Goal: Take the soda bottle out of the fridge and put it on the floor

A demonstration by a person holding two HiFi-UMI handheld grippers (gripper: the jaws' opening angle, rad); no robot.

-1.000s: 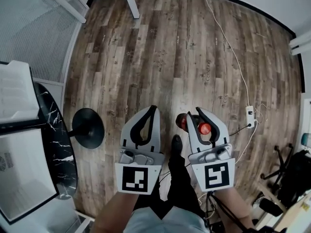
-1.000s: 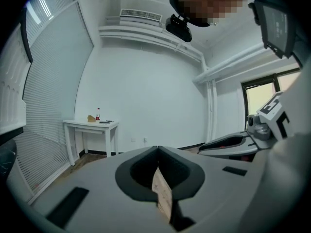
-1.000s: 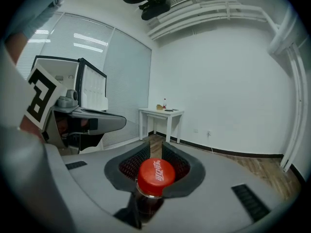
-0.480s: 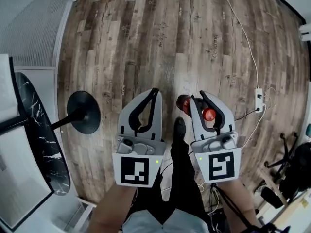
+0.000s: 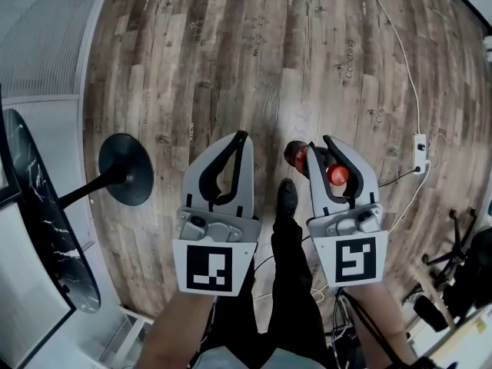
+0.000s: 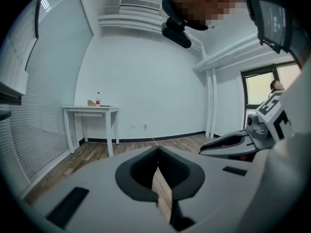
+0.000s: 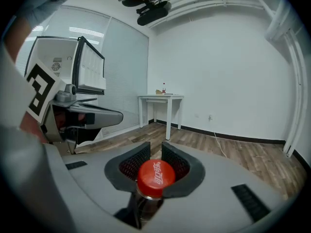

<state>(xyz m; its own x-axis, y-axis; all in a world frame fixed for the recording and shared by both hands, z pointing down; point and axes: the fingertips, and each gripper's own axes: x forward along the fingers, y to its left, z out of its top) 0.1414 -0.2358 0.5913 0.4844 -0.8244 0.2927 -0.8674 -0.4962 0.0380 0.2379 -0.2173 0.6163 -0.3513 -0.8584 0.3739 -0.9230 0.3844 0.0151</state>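
Over the wooden floor (image 5: 269,52), well clear of the fridge (image 7: 53,57) off to my left, I have the soda bottle (image 5: 297,154) pinched in my right claw (image 5: 319,142). The ribbed pads close on its neck just under the red cap (image 7: 154,177), and the dark body hangs below the jaws. I cannot tell from any view whether its base has met the boards yet, so I judge the setting-down as unfinished.

My worry is the grip itself. I hold only the thin neck, so the heavy body can swing or slide through the pads. If the base lands tilted and I let go, the bottle will likely topple and roll. My shoe (image 5: 286,198) is just beside the spot below the bottle, and a base that catches its edge would tip. A white cable (image 5: 400,68) and a power strip (image 5: 420,146) lie to the right, near enough for a rolling bottle to reach.

My left claw (image 5: 242,134) is pressed together at the tips and holds nothing. Both claws sit side by side in front of me, pointing forward and a little down. My forearms reach out from the bottom of the head view, and the marker cubes face up toward my head.
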